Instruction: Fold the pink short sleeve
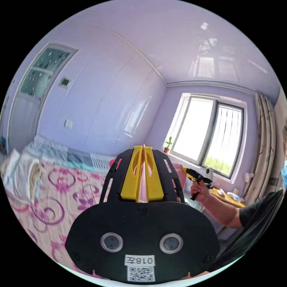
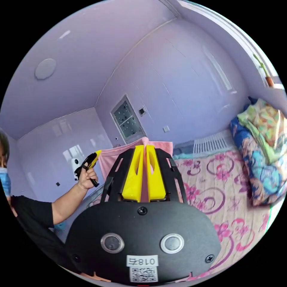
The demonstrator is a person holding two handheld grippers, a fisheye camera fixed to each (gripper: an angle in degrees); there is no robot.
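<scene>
At the middle of the right gripper view, the pink short sleeve (image 2: 119,157) hangs stretched as a flat sheet above the bed, its top edge running from the yellow jaws of the right gripper (image 2: 145,149) leftward to the left gripper (image 2: 95,155), which a hand (image 2: 86,178) holds up at centre left. The right gripper's two jaws stand close together with a strip of pink cloth pressed between them. At the centre of the left gripper view, that gripper's (image 1: 143,148) yellow jaws are likewise drawn together on a thin fold of the same pink cloth (image 1: 143,173), and just right of them the other hand (image 1: 199,191) grips the right gripper's handle (image 1: 195,176). Below the garment lies a bed cover (image 2: 218,191) with pink and purple swirls; a heap of colourful bedding (image 2: 263,149) sits at the right edge of the right gripper view. Lilac walls, a window (image 1: 209,137) at the right of the left gripper view and a small potted plant (image 1: 168,145) on its sill surround the bed.
</scene>
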